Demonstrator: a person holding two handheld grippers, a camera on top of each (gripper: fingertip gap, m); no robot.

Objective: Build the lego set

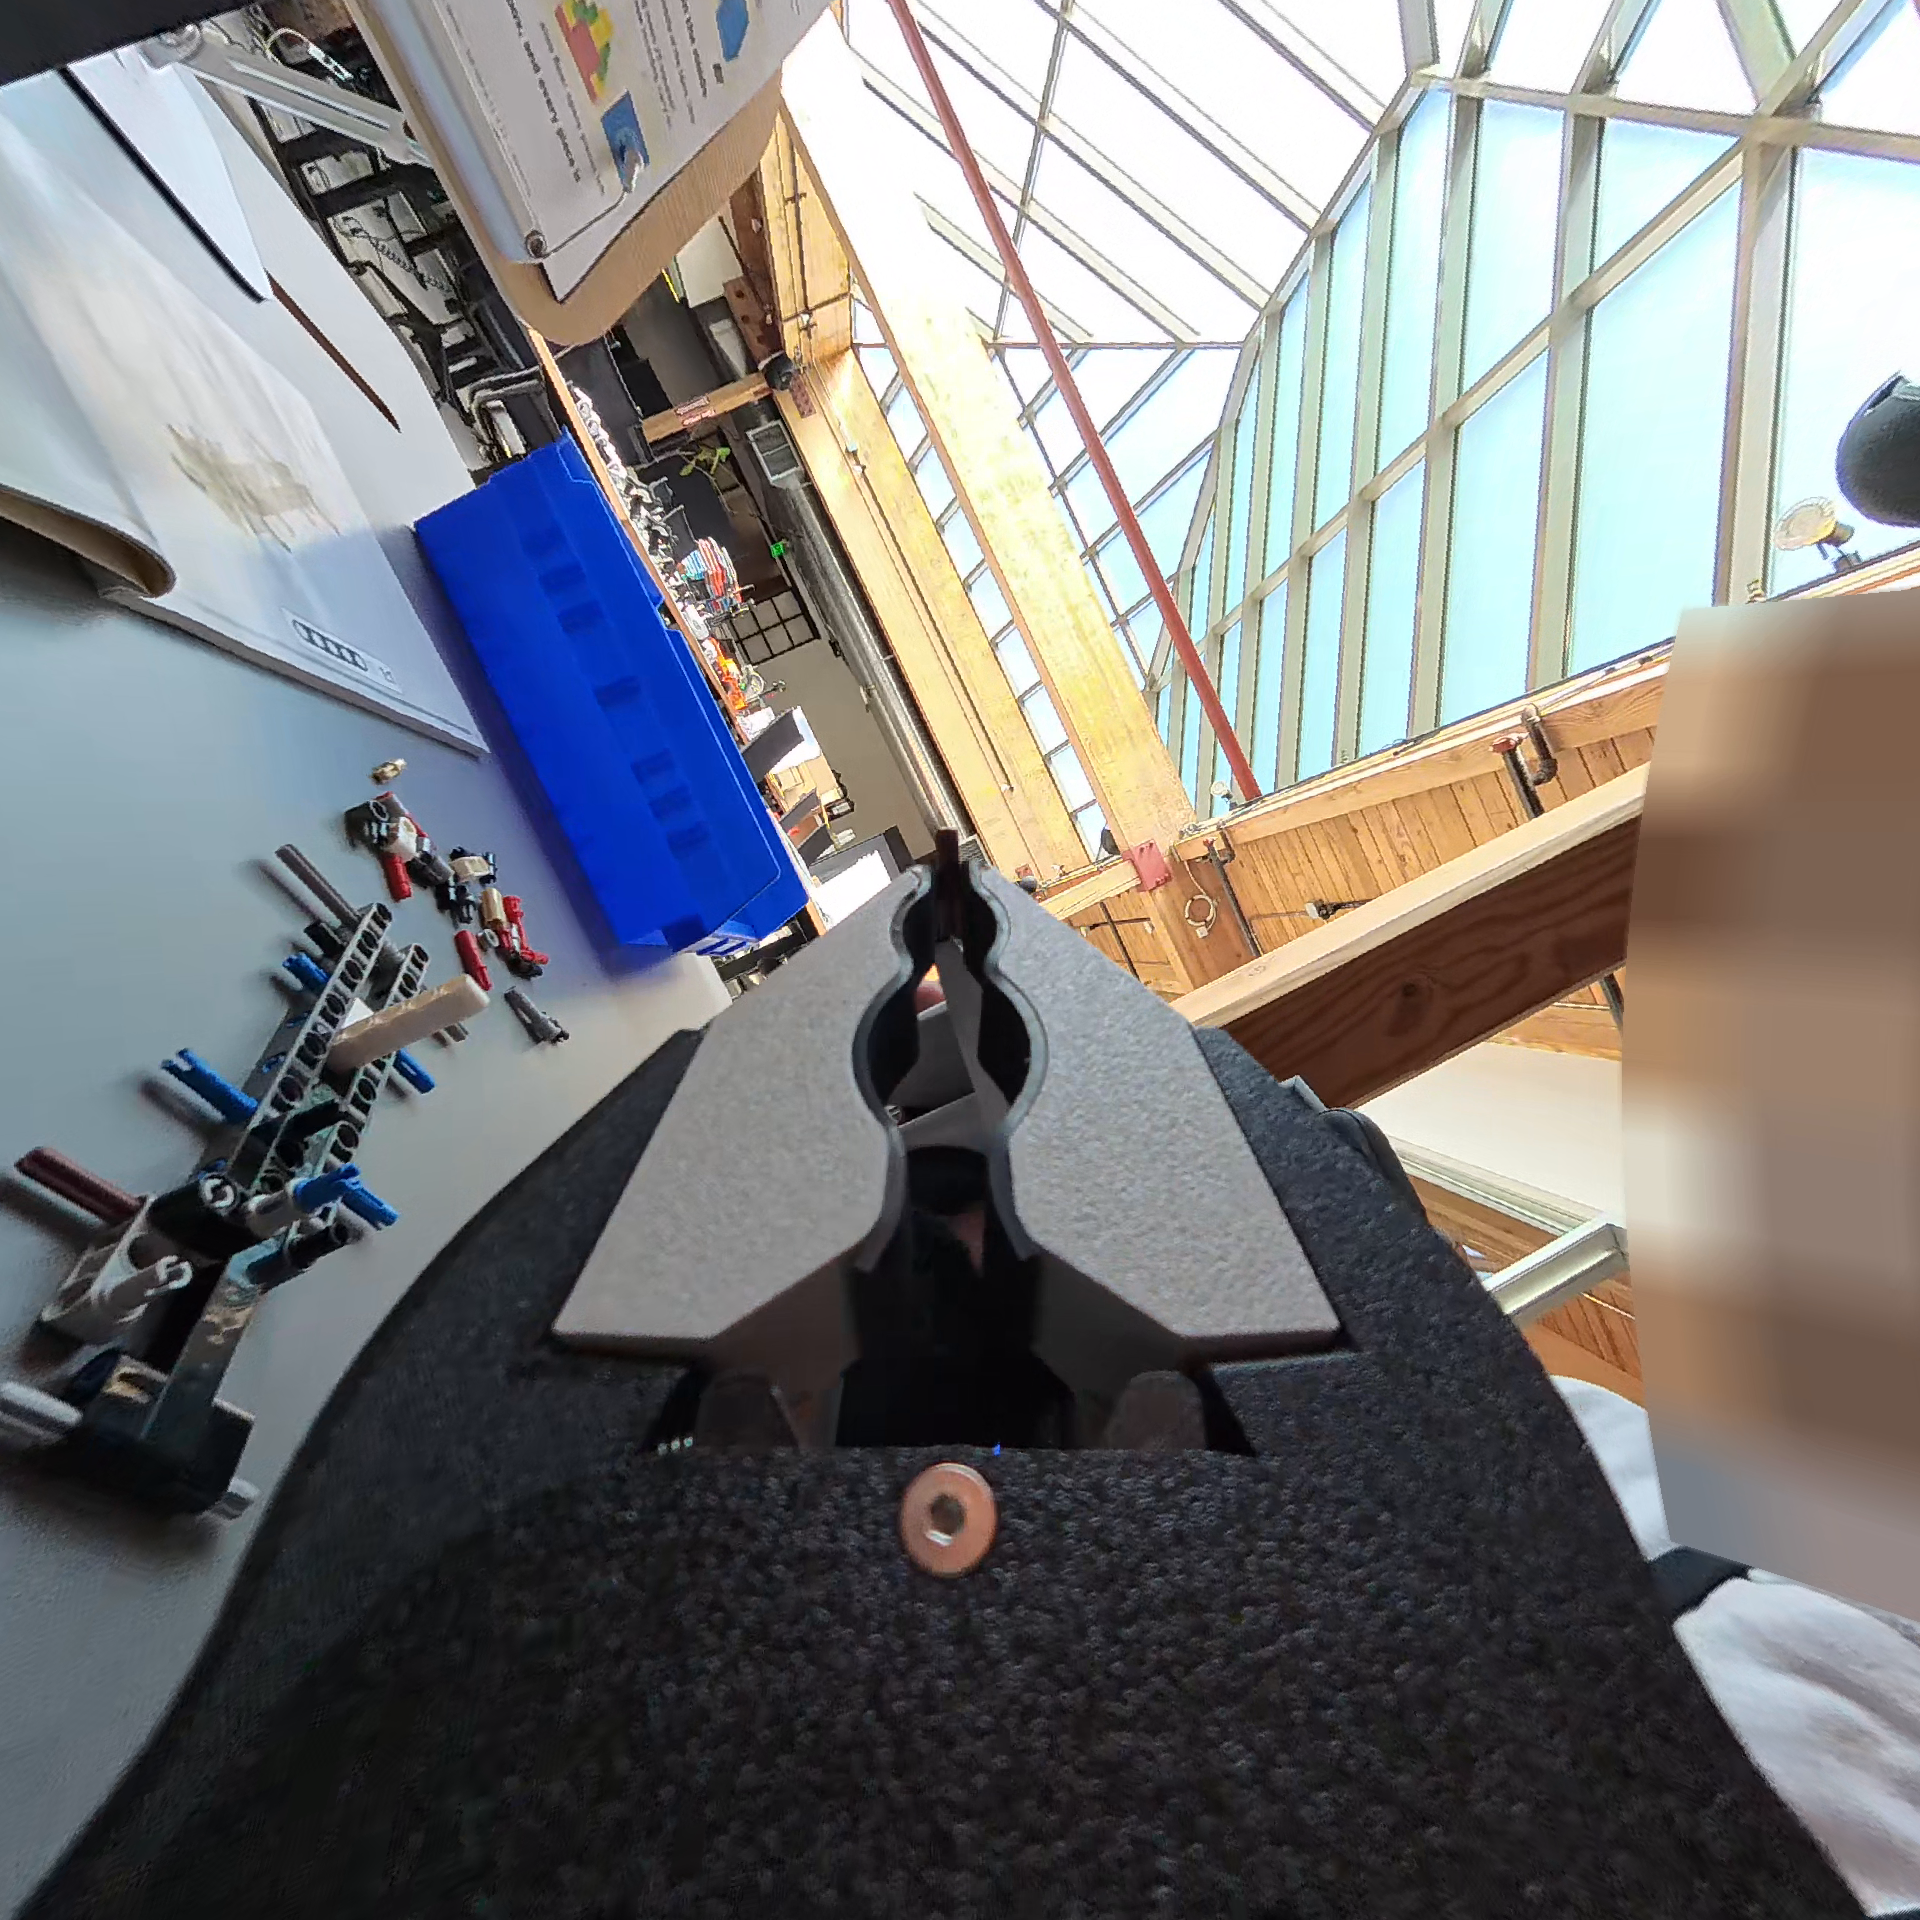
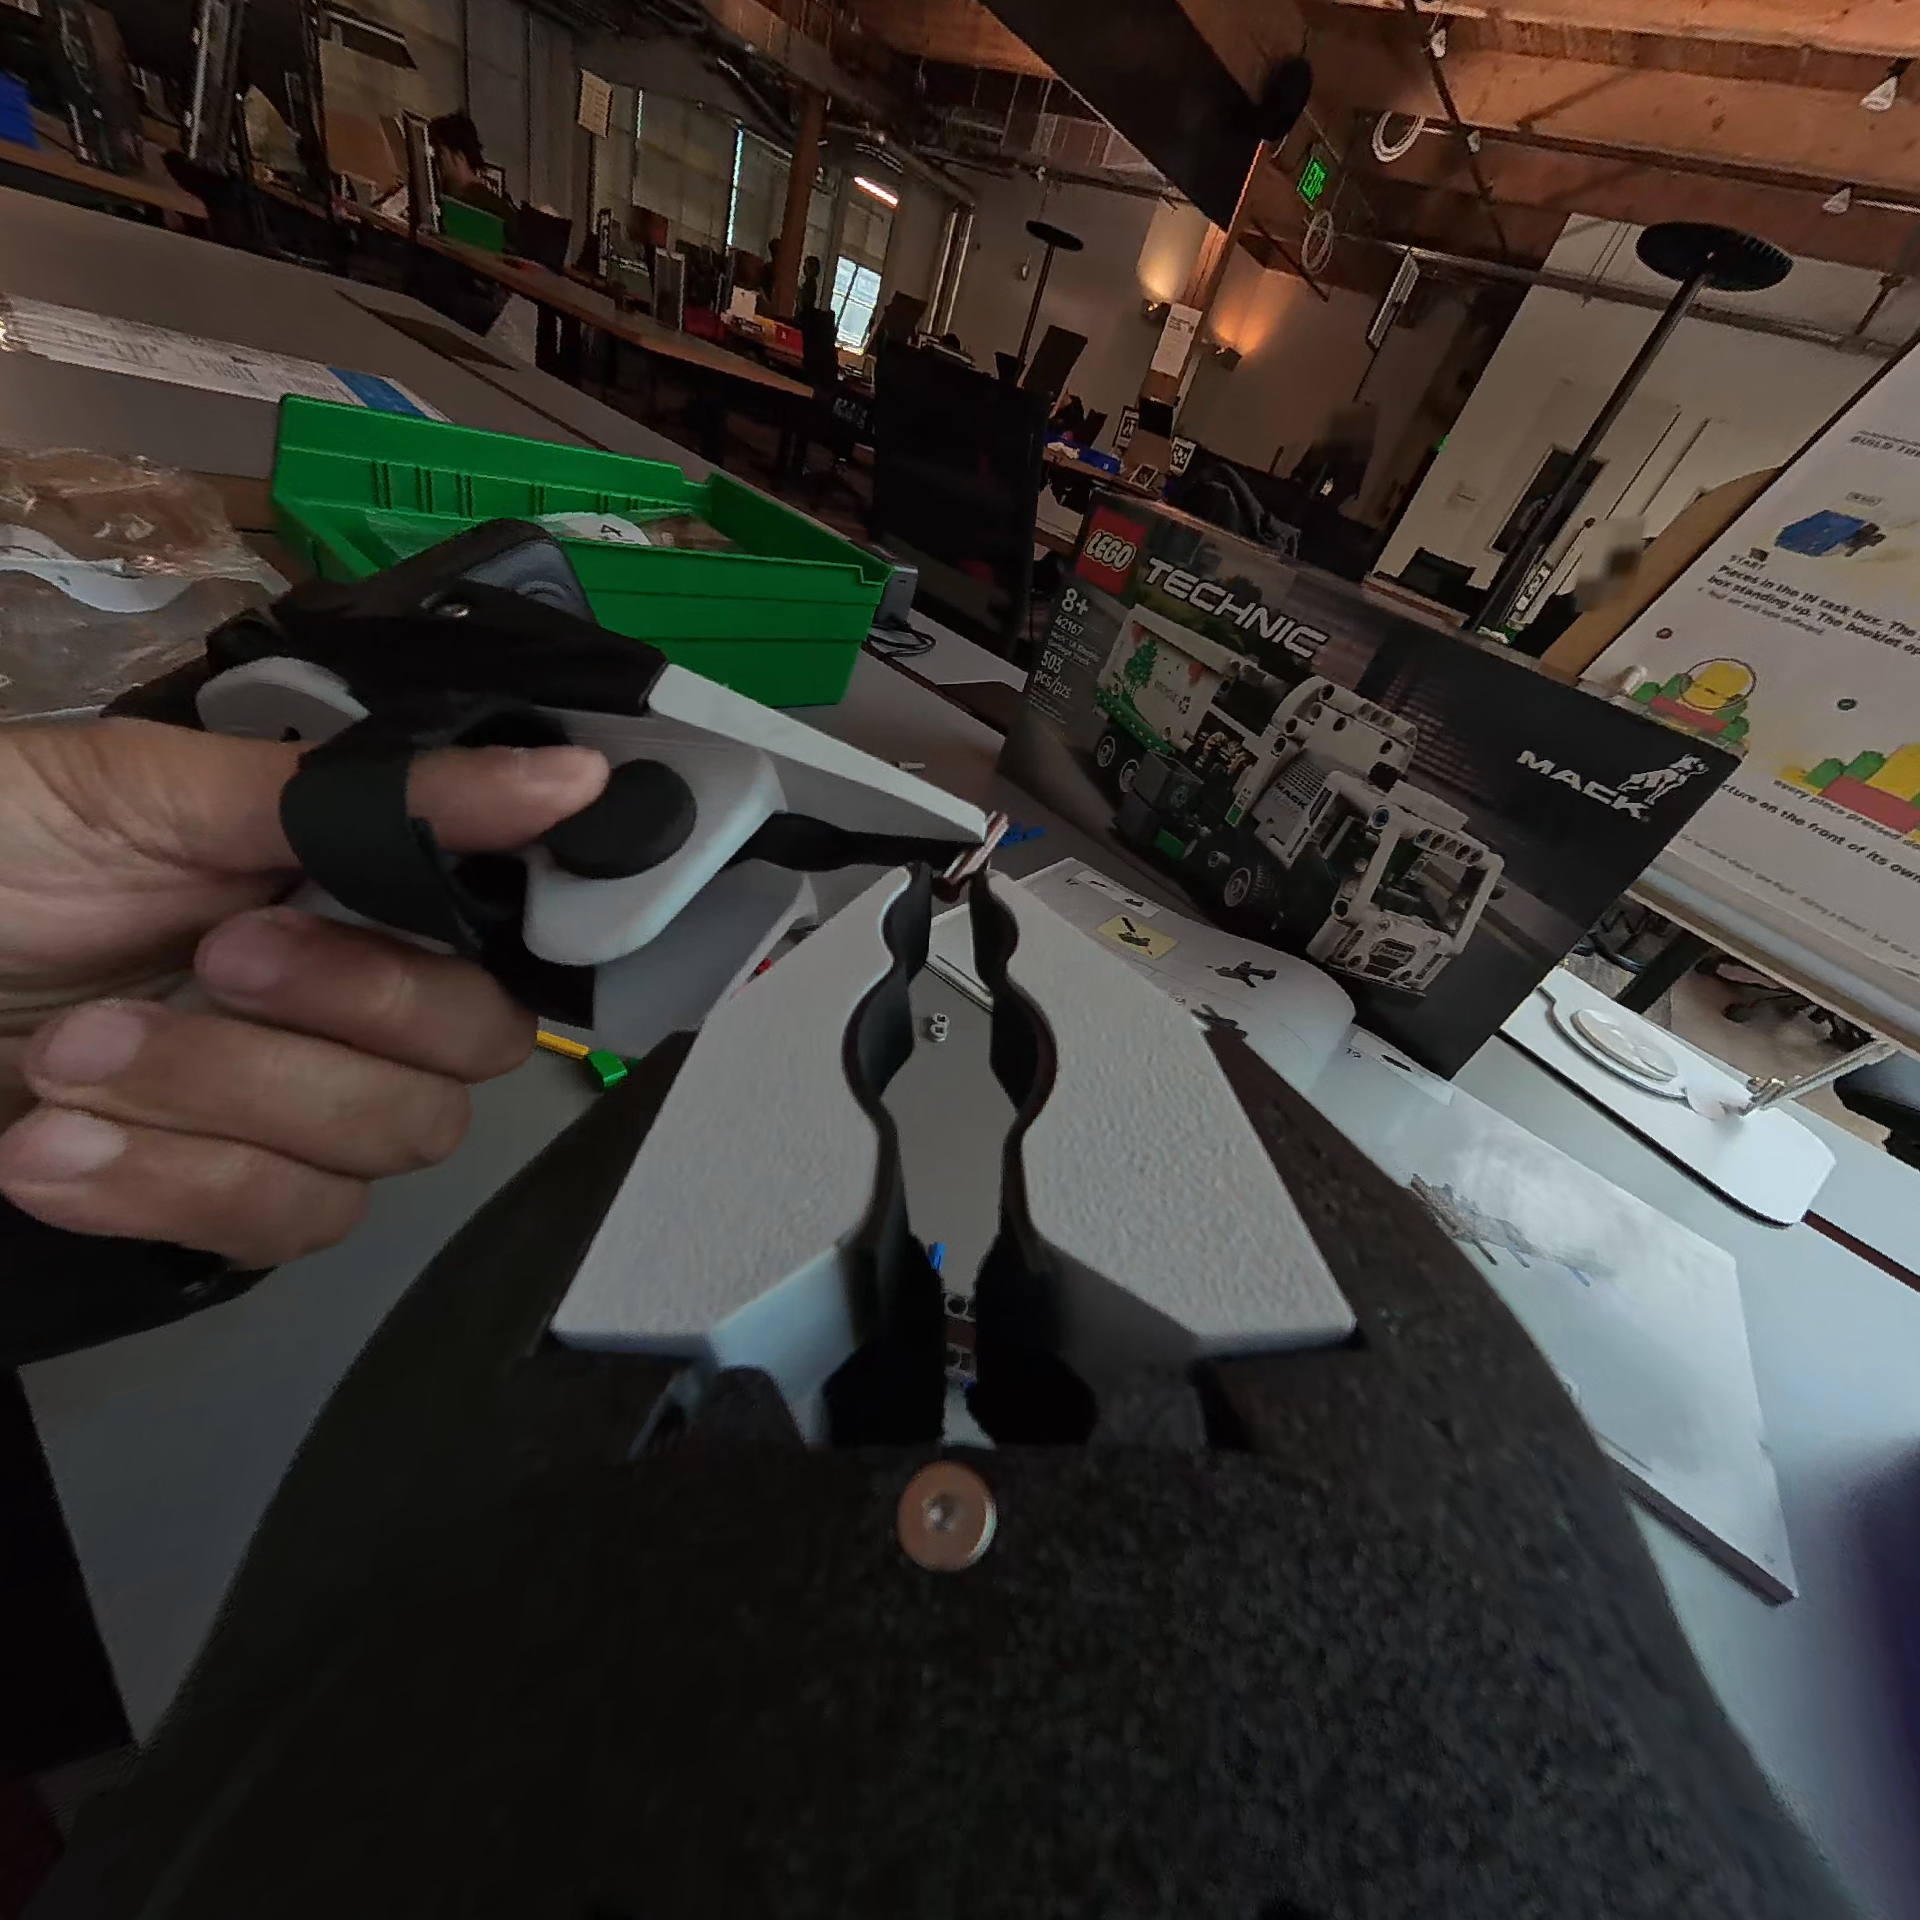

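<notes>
My left gripper [image 1: 948, 883] is shut on a thin dark brown axle [image 1: 948, 850] that sticks out past its tips, and it is raised and tilted towards the skylights. In the right wrist view a hand [image 2: 208, 935] holds this left gripper [image 2: 982, 831], which comes in from the left. The axle [image 2: 971, 857] sits between the tips of my right gripper [image 2: 951, 883], whose jaws are closed down on it. A dark part-built Lego frame [image 1: 301, 1091] with blue pins lies on the grey table [image 1: 125, 883], with small loose pieces [image 1: 457, 894] beside it.
A blue bin [image 1: 613, 707] and an open booklet [image 1: 208, 468] lie beyond the frame. In the right wrist view I see a green bin [image 2: 582, 540], the Lego box [image 2: 1351, 748], an open booklet [image 2: 1247, 977], an instruction board [image 2: 1818, 675] and small loose pieces [image 2: 597, 1062]. Both grippers' tips are close together, under 4 cm apart.
</notes>
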